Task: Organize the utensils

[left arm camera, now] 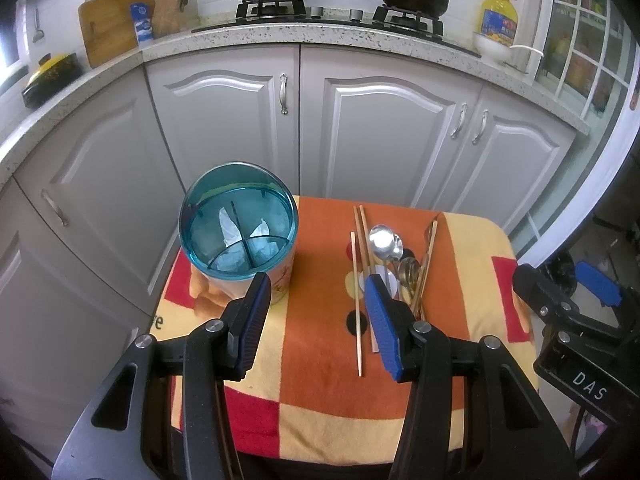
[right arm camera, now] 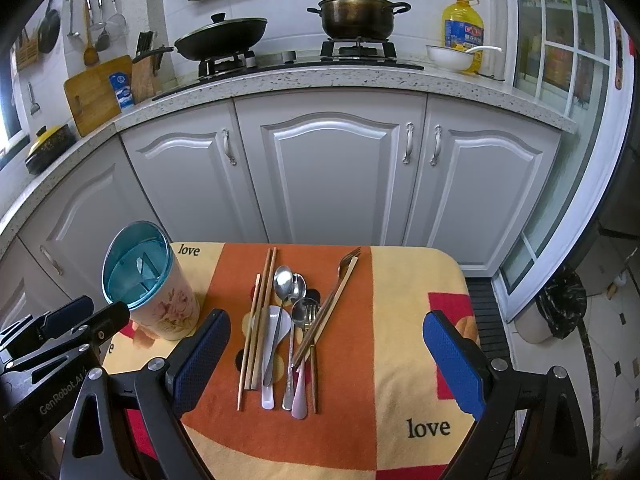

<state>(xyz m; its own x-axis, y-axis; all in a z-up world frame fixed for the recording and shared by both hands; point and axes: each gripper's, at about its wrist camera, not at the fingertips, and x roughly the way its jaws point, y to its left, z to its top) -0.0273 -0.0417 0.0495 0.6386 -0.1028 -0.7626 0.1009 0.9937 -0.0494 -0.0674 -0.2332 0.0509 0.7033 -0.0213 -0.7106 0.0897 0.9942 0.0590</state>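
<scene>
A floral utensil holder with a blue divided top (left arm camera: 239, 235) (right arm camera: 149, 280) stands at the table's back left. A pile of utensils lies mid-table: wooden chopsticks (right arm camera: 256, 320) (left arm camera: 357, 280), metal spoons (right arm camera: 283, 284) (left arm camera: 382, 240), a white ceramic spoon (right arm camera: 276, 328) and a fork (right arm camera: 344, 268). My left gripper (left arm camera: 316, 308) is open and empty, hovering between holder and pile. My right gripper (right arm camera: 326, 344) is open and empty, above the near ends of the utensils. Each gripper shows at the edge of the other's view.
The small table has an orange, yellow and red cloth (right arm camera: 400, 320). Grey cabinets (right arm camera: 332, 176) stand behind it, with a stove, a wok (right arm camera: 222, 36) and a pot (right arm camera: 356, 12) on the counter. A bin (right arm camera: 560, 304) with a black bag stands at the right.
</scene>
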